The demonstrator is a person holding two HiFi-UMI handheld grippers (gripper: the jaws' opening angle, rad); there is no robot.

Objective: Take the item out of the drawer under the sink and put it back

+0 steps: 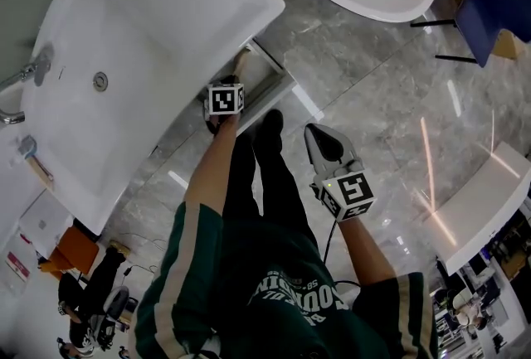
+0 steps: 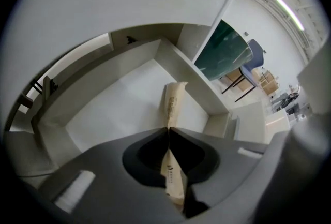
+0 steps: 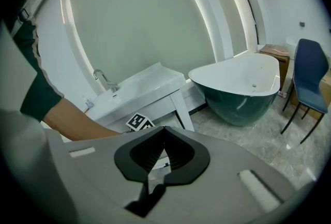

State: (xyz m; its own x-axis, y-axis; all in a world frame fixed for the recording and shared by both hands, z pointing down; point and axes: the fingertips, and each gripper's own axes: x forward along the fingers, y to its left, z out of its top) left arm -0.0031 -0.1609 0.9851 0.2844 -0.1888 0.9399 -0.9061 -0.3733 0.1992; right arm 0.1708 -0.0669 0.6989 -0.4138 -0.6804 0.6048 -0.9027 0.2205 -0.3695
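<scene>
Left gripper (image 2: 169, 131): jaws clamped together on a tan paper packet (image 2: 174, 101), pinching it edge-on near the middle. One end of the packet pokes back behind the jaw tips and the other sticks out ahead of them. The gripper points steeply down into the open drawer (image 2: 121, 109). The packet's far end is inside the white drawer box, close to the right-hand wall. Can't tell if it touches the drawer floor.

Head view: the drawer is pulled out from under the white sink (image 1: 141, 34), and the left arm reaches down to it with the marker cube (image 1: 226, 99) on top.

Right gripper (image 3: 164, 132): jaw tips meet with nothing between them. It's held off to the side, well apart from the drawer, over the grey marble floor (image 1: 373, 75). Its camera looks across at the sink, the faucet (image 3: 106, 80), a dark green bathtub (image 3: 243, 93) and a blue chair (image 3: 310, 78).
</scene>
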